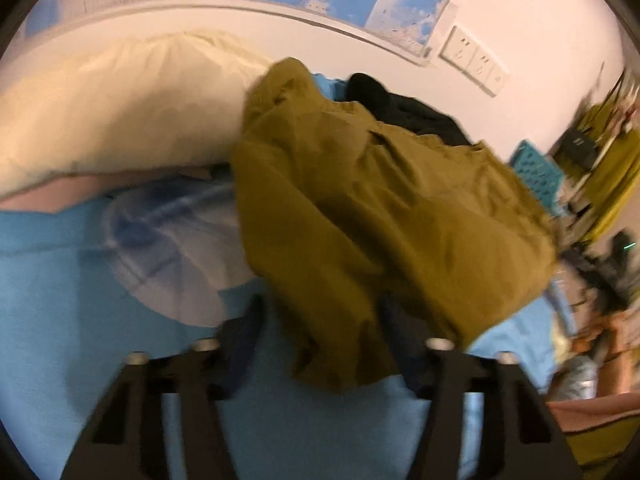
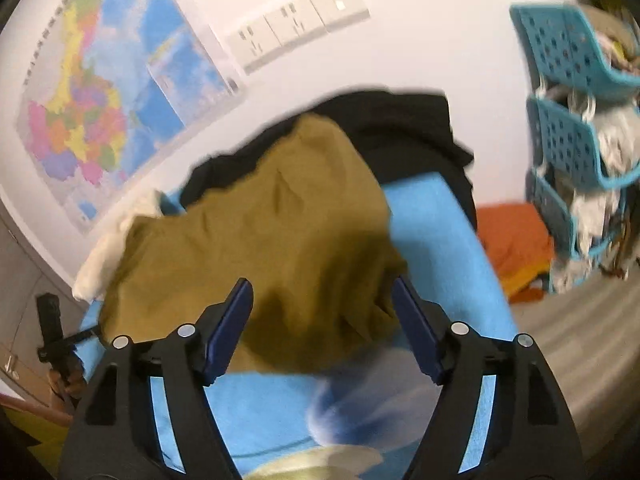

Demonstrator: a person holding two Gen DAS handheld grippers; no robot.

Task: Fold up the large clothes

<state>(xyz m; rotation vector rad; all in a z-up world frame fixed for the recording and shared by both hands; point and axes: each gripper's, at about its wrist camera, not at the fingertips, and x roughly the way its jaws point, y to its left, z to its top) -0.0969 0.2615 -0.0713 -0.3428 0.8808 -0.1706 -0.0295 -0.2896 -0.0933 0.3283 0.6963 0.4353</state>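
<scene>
An olive-green garment (image 1: 380,220) lies crumpled on the blue bed sheet (image 1: 60,320), partly over a black garment (image 1: 404,108). In the left wrist view its lower edge hangs between the fingers of my left gripper (image 1: 320,302). The jaws stand apart, and the left pad is clear of the cloth. In the right wrist view the same olive garment (image 2: 272,232) spreads ahead of and under my right gripper (image 2: 323,282). That gripper is open, with its blue pads (image 2: 236,320) on either side of the near edge and not pressing it. The black garment (image 2: 400,128) lies behind.
A cream pillow (image 1: 120,108) lies at the wall end of the bed. A teal basket rack (image 2: 568,100) full of laundry and an orange cloth (image 2: 512,240) stand past the bed's right edge. The wall carries a map (image 2: 92,100) and sockets (image 2: 296,28). The sheet has a pale printed patch (image 1: 172,248).
</scene>
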